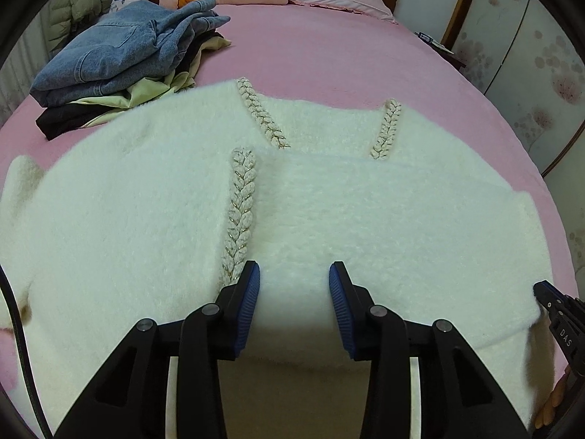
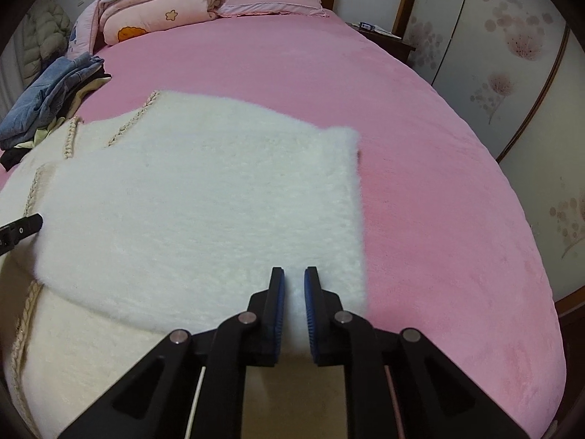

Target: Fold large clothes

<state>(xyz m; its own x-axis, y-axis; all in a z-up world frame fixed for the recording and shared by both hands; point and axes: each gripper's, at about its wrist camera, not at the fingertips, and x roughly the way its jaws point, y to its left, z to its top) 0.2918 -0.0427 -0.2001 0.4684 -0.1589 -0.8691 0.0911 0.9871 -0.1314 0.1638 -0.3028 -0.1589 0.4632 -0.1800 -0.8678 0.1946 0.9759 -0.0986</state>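
A white fuzzy sweater [image 1: 146, 201] is lying flat on the pink bed [image 1: 329, 58], taking up the near half of it. Its right side is folded over the middle, and that folded panel's right edge is running straight from near to far in the right wrist view, with bare pink bed lying open to the right of it and beyond it toward the far pillows [image 2: 270, 3]. At the far left a pile of clothes [image 1: 120, 58] topped with denim is sitting just beside the sweater's far left edge, so room is tighter there. A braided trim [image 1: 241, 212] is running down the sweater's front.

The left tongs [image 1: 294, 281] are standing apart over the near part of the sweater, the trim just beside the left pad, nothing pinched between the pads. The right tongs [image 2: 294, 285] are nearly together, clamped on a ridge of the sweater's fuzzy fabric near the folded panel's near right corner. No containers are showing.
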